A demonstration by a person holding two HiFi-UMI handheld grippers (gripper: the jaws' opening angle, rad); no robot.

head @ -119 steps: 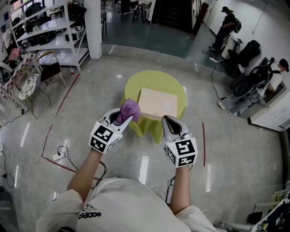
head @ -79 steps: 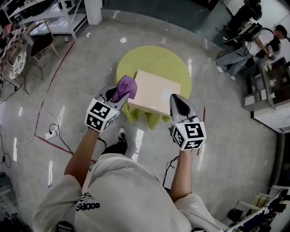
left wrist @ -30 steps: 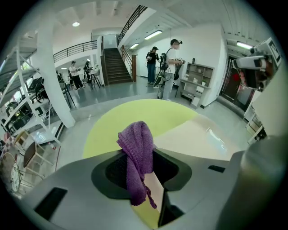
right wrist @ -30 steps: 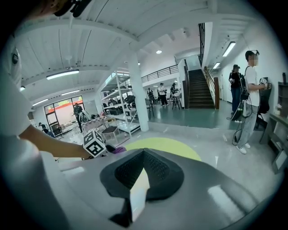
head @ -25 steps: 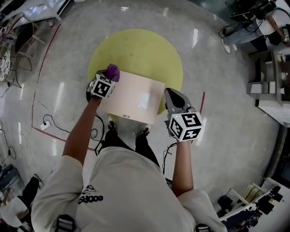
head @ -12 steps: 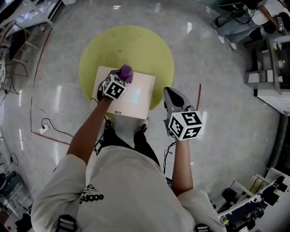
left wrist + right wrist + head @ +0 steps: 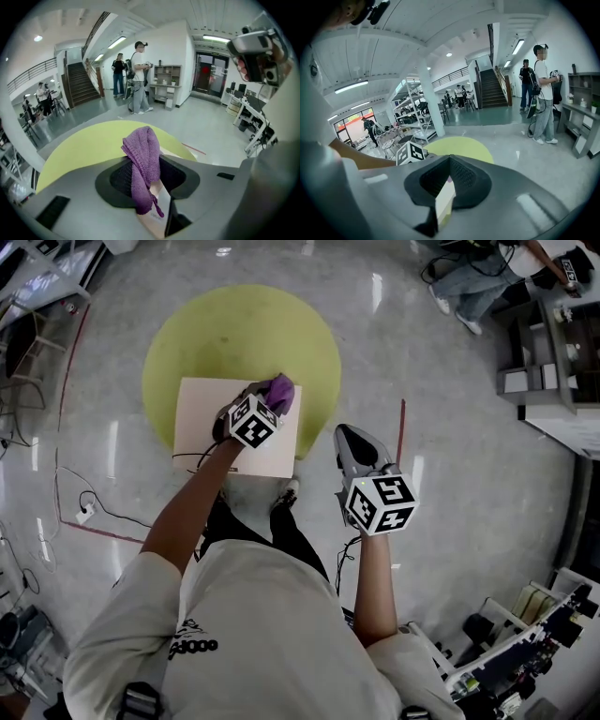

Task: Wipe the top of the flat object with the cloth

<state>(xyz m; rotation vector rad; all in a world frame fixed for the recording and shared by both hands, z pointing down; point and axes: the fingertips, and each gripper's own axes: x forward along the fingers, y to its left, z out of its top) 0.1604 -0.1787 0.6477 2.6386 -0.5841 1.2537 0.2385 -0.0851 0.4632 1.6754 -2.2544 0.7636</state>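
So in the last second the left gripper [image 7: 272, 401] drags the purple cloth [image 7: 282, 390] right across the far strip of the flat object [image 7: 211, 413]. It starts at the far left corner, passes mid-board half a second back, and now sits right up against the right edge. Looks to me like one full pass along the far side is done, and the near strip and left half of the top aren't wiped yet.

The left gripper is clamped tight on the cloth. In the left gripper view the cloth [image 7: 143, 159] is bunched up between the jaws and drooping over the pale surface.

The right gripper [image 7: 349, 439] has its jaws pinched together on nothing. It's hanging over the floor, well off to the right of the yellow-green table [image 7: 234, 329], so it's not in the way.

Edge-wise, the cloth has basically no room left to the right. One more nudge and it's off the board, so I'd guess it has to turn back left or come nearer. The board's near edge also seems to poke past the table rim, so pressing hard there could tip it. Plenty of bare board to the left.
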